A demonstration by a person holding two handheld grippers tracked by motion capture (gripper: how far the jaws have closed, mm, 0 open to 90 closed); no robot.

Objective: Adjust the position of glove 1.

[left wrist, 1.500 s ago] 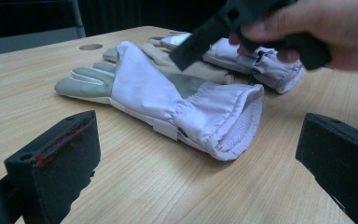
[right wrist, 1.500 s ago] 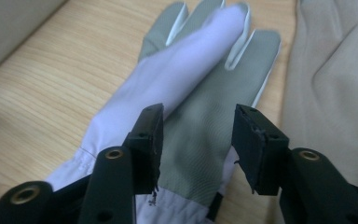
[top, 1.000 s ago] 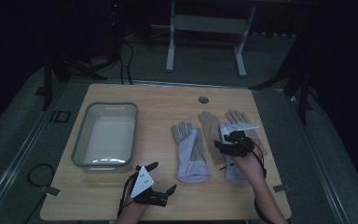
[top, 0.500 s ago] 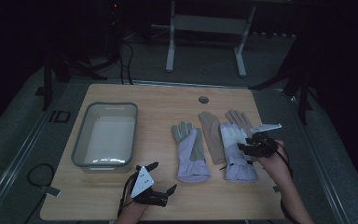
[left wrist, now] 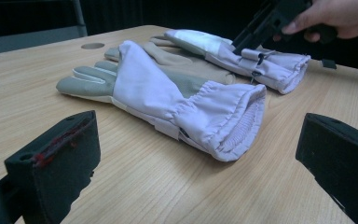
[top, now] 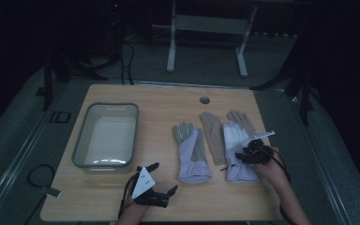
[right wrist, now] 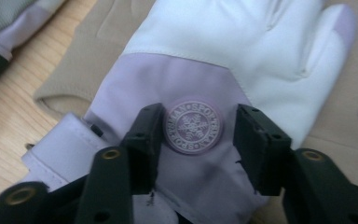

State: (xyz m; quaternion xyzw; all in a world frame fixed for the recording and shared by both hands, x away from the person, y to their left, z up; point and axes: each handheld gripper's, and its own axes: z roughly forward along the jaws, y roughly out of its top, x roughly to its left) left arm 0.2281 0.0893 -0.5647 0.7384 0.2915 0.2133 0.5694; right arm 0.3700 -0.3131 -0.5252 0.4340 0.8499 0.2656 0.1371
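Closing on the right-hand glove [top: 238, 154] near its cuff: high view has the right tongs [top: 243, 157] down on it at the right side of the surface [top: 168, 98], left tongs [top: 161, 180] parked open near the front edge, bin [top: 105, 136] far left.

Left gripper view: nearer glove [left wrist: 177, 100] lies untouched, jaws wide.

Right gripper view: jaws have just been closing, straddling the round badge [right wrist: 192, 127], fabric not yet pinched. Best to press down, gather a fold, then squeeze.
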